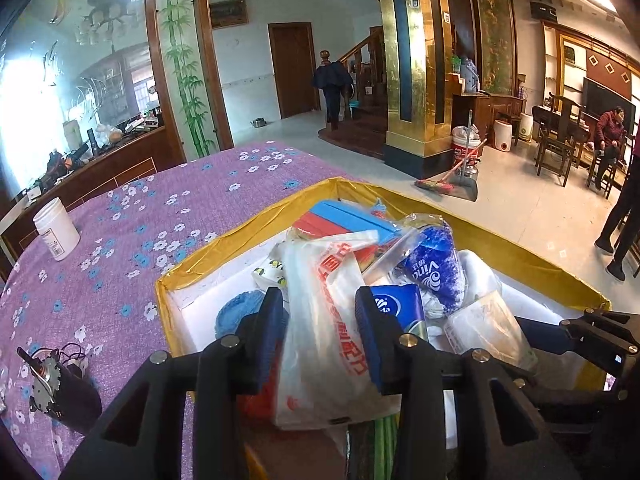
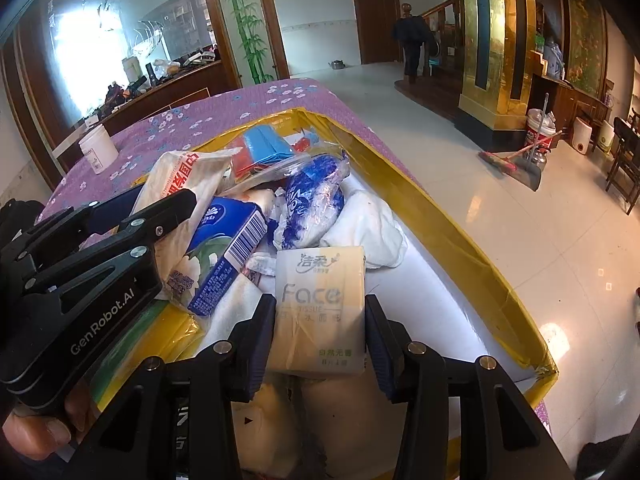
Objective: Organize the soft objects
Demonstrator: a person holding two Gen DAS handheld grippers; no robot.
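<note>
A white foam box with yellow-taped rim (image 1: 248, 216) (image 2: 440, 208) stands on a purple flowered tablecloth (image 1: 120, 248) and holds a heap of soft packs. My left gripper (image 1: 319, 300) (image 2: 160, 204) is over the box, and its pads touch both sides of a white plastic bag with red lettering (image 1: 320, 344) (image 2: 188, 176). My right gripper (image 2: 320, 304) (image 1: 592, 328) is shut on a beige "Face" tissue pack (image 2: 320, 300), held just above the box's white floor. Beside them lie a blue tissue pack (image 1: 396, 304) (image 2: 228, 248) and a blue-and-white pouch (image 1: 436, 268) (image 2: 316, 200).
Blue and red blocks (image 1: 348, 216) (image 2: 264, 140) lie at the box's far end, and a white cloth (image 2: 372, 224) on its right. A white jar (image 1: 56, 232) and a dark wired gadget (image 1: 60, 380) sit on the table's left. People stand and sit on the tiled floor at the right.
</note>
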